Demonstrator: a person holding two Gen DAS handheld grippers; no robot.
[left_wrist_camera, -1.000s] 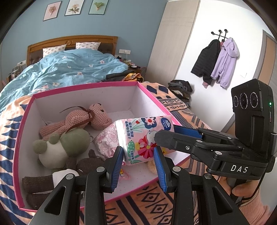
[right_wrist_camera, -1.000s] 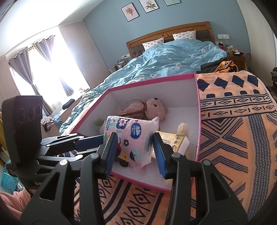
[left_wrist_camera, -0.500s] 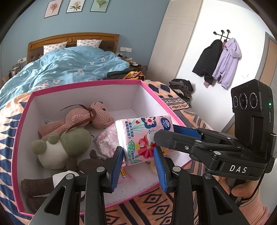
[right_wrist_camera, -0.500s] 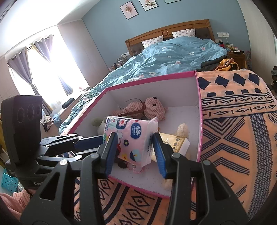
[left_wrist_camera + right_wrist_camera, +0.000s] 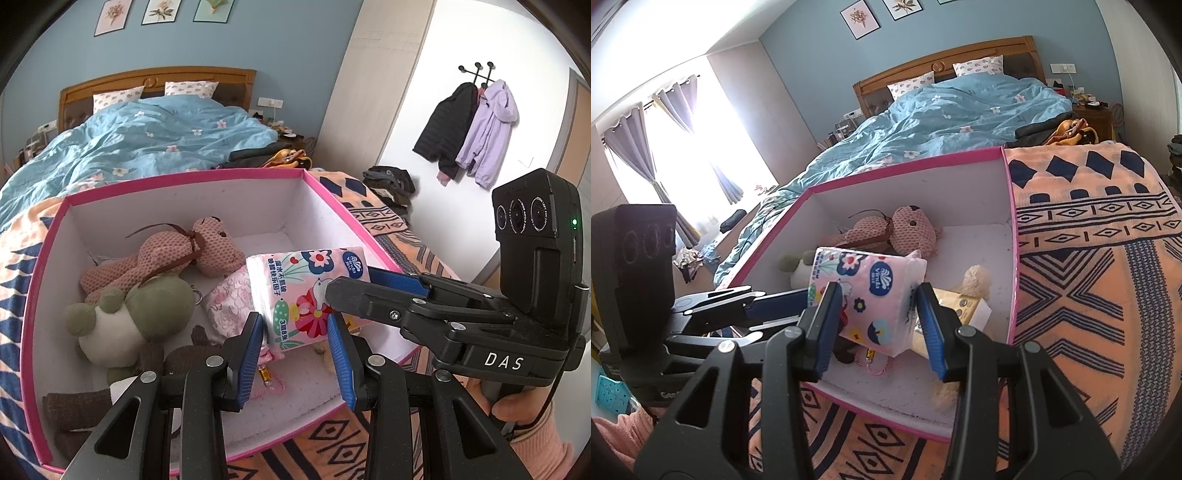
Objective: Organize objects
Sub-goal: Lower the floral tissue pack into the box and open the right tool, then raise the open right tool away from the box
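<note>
My right gripper's (image 5: 881, 321) jaws pinch the floral tissue pack (image 5: 871, 295) from both sides, holding it tilted over the near part of the pink-rimmed box (image 5: 184, 181), while my left gripper's (image 5: 295, 354) jaws stand spread on either side of the pack's lower corner, and I cannot tell whether they touch it. Inside the box I see a pink knitted bear (image 5: 173, 254) toward the back, a green and white plush (image 5: 125, 321) in front of it, a brown plush (image 5: 177, 360) near the front wall, a pink flowered pouch (image 5: 231, 306) just beside the pack, and a yellow packet (image 5: 960, 314) with a cream plush (image 5: 975, 282) behind the pack. The box sits on an orange and navy patterned blanket (image 5: 1108, 258) at the foot of a bed with a blue duvet (image 5: 140, 144).
</note>
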